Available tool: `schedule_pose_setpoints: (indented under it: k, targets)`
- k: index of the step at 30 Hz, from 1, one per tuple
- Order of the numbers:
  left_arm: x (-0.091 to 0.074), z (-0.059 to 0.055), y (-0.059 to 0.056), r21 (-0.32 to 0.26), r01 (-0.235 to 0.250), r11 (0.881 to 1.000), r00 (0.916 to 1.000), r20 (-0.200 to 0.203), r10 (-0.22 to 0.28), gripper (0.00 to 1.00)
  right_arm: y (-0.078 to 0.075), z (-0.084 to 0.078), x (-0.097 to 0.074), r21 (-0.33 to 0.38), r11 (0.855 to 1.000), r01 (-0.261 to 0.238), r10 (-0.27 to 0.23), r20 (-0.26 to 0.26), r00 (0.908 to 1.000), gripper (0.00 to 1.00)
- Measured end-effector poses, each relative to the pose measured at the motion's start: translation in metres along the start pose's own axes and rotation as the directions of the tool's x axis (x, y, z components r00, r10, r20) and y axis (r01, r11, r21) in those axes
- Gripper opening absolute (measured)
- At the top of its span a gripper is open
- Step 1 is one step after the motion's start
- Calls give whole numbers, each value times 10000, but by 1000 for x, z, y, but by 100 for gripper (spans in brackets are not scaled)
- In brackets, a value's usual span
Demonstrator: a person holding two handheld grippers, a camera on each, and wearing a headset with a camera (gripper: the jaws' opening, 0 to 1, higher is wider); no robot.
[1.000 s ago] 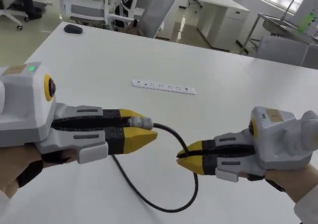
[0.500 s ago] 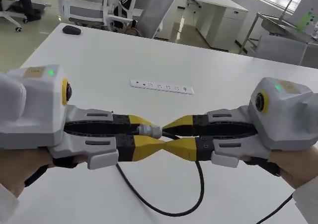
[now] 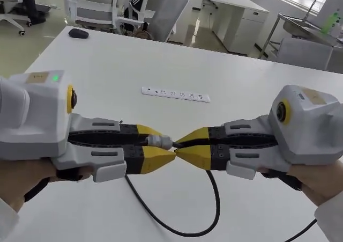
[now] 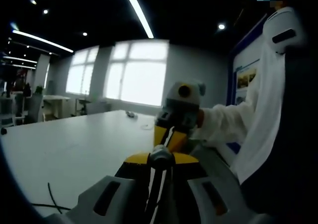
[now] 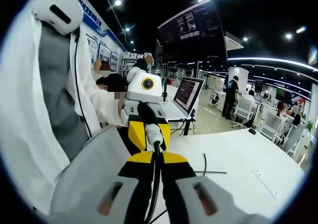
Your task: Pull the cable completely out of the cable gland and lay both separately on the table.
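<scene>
A grey cable gland [image 3: 161, 141] sits on the end of a black cable [image 3: 214, 199] that loops down toward me and back up. My left gripper [image 3: 158, 145] is shut on the gland, held above the white table [image 3: 107, 70]. My right gripper [image 3: 181, 146] faces it tip to tip and is shut on the cable right beside the gland. In the left gripper view the gland [image 4: 161, 154] lies between my yellow jaws, with the right gripper [image 4: 169, 134] straight ahead. In the right gripper view the cable [image 5: 155, 179] runs between my jaws to the gland [image 5: 153, 133].
A white power strip [image 3: 175, 94] lies on the table beyond the grippers. A black mouse [image 3: 79, 33] rests at the far left corner. Office chairs [image 3: 161, 11] stand past the far edge. A thin dark cable [image 3: 303, 230] crosses the bottom right.
The right gripper, apart and lower a second ago, has come up and left to meet the left gripper and closed on the cable beside the gland. Little has moved in the last half second.
</scene>
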State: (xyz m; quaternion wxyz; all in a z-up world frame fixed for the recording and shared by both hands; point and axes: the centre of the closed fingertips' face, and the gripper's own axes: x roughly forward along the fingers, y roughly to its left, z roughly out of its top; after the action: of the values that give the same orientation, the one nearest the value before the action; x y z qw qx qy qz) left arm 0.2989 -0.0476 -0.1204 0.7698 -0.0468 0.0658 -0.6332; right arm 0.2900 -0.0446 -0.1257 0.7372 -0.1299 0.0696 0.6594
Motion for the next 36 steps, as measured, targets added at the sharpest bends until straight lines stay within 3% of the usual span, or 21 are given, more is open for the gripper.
schedule_pose_setpoints:
  k: [7, 19, 28, 36]
  targets:
    - [0, -2, 3, 72, -20, 10000, 9999, -107, 21, 17, -3, -5, 4, -84, 10000, -37, 35, -214, 9998, 3]
    - [-8, -8, 10, -38, -299, 9995, 9993, -221, 298, 17, -11, -39, 0, -44, 9998, 214, -217, -1070, 9940, 2]
    - [-13, -5, 15, -179, -572, 9982, 9984, -36, 572, 17, -20, -74, -19, 246, 9974, 679, -620, -1902, 9798, 2]
    - [-3, -12, 10, -95, -629, 9980, 9976, -310, 626, 17, -19, -90, -28, 519, 9955, 792, -671, -2042, 9766, 2]
